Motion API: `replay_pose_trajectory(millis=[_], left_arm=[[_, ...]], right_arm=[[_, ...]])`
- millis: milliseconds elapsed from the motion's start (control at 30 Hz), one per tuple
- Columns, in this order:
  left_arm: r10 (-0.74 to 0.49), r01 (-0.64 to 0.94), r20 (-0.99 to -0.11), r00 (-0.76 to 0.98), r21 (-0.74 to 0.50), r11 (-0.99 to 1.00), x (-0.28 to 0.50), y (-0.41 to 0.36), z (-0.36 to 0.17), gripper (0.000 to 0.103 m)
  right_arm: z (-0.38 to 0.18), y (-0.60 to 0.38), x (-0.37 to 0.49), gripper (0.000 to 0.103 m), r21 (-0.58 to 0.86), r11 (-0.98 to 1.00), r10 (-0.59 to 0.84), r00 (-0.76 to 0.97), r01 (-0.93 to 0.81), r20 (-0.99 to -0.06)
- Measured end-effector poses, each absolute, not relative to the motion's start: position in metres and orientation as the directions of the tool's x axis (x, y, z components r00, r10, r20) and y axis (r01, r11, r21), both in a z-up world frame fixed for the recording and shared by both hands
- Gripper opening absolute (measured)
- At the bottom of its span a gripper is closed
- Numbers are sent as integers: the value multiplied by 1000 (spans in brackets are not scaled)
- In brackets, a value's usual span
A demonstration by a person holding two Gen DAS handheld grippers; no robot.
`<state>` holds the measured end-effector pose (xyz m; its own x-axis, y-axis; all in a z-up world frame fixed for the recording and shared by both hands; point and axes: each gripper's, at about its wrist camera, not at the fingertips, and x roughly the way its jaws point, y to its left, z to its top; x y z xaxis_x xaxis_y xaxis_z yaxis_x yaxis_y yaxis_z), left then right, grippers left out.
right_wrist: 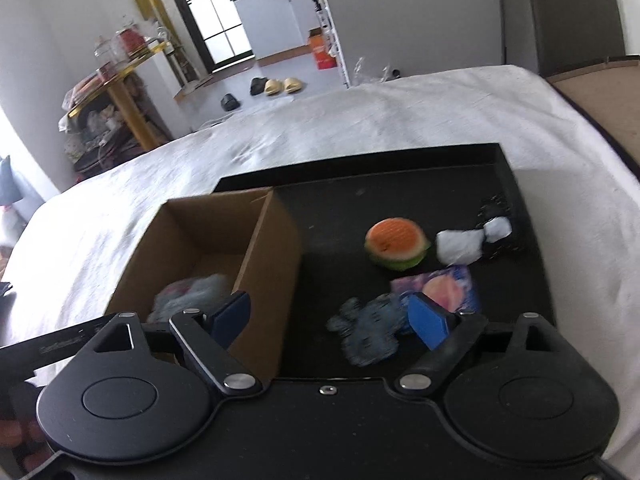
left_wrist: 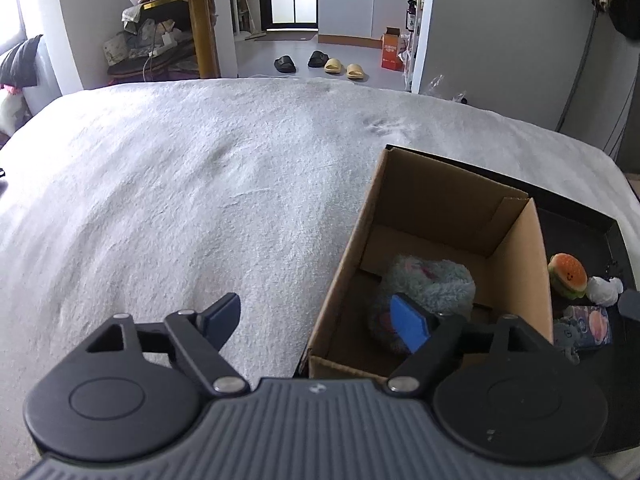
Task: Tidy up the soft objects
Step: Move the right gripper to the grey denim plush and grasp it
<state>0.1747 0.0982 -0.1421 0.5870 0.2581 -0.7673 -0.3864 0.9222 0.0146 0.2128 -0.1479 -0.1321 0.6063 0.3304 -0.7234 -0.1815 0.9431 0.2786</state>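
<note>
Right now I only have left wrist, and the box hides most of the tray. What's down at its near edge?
Observer: A blue-grey plush lies flat on the black tray, right of the cardboard box.
Operator: Right gripper holding anything?
Observer: No. The right gripper is open and empty, above that plush.
Operator: Anything past the white piece?
Observer: A dark, blurred item sits against it near the tray's right wall; I can't identify it.

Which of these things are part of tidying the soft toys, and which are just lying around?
Part of the job:
brown cardboard box
fluffy grey-blue plush
burger-shaped plush
grey knitted toy
white soft bundle
black tray

Lying about:
yellow slippers
black slippers
orange carton
</note>
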Motion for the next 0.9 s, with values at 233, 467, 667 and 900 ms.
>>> replay_pose_trajectory(millis=[233,467,667,900], left_arm=[[296,-371,-763,575,79,925,182,85,-144,82],[351,-371,-759,548,156,916,193,78,-151,82],[415,-387,-746,521,227,894,196,75,-155,82],[422,-369,-751,507,253,894,198,70,-157,82]], right_arm=[[-161,-173,226,88,270,956,279,626,-113,-728],[-201,-181,228,80,392,917,363,565,-76,-741],[-219,-180,233,71,454,890,411,518,-50,-750],[-231,-185,239,66,481,876,428,521,-39,-738]])
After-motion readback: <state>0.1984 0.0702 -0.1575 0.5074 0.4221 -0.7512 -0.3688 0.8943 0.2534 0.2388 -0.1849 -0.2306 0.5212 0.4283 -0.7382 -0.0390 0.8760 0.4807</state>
